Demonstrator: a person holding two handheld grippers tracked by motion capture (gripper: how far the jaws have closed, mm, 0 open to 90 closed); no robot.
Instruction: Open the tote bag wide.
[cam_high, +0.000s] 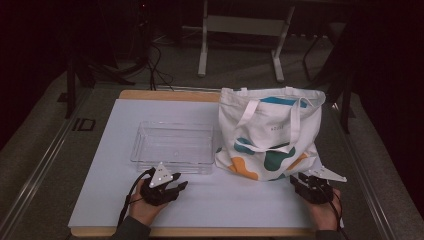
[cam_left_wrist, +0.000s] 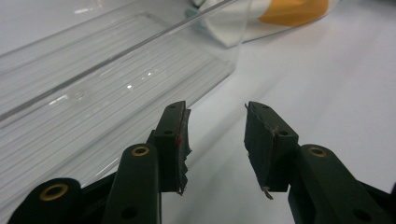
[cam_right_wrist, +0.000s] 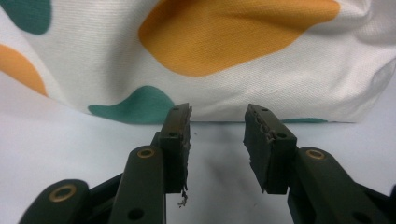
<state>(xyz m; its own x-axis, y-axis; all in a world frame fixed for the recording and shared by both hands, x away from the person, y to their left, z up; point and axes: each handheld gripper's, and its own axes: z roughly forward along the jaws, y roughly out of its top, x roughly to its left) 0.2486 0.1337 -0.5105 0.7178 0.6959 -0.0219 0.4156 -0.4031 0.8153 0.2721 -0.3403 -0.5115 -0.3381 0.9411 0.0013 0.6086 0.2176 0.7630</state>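
On the white table (cam_high: 210, 200), a printed tote (cam_high: 270, 132) lay flat at right beside a clear tray (cam_high: 172, 146), while both grippers rested at the near edge. Jaws of the right gripper (cam_right_wrist: 217, 116) stood spread with nothing between them, aimed low at the tote's near hem, and the left gripper (cam_left_wrist: 217, 114), likewise spread and empty, pointed past the tray's near corner. A clean grab likely called for sliding one jaw under the hem before closing, keeping low so that the cloth did not bunch.
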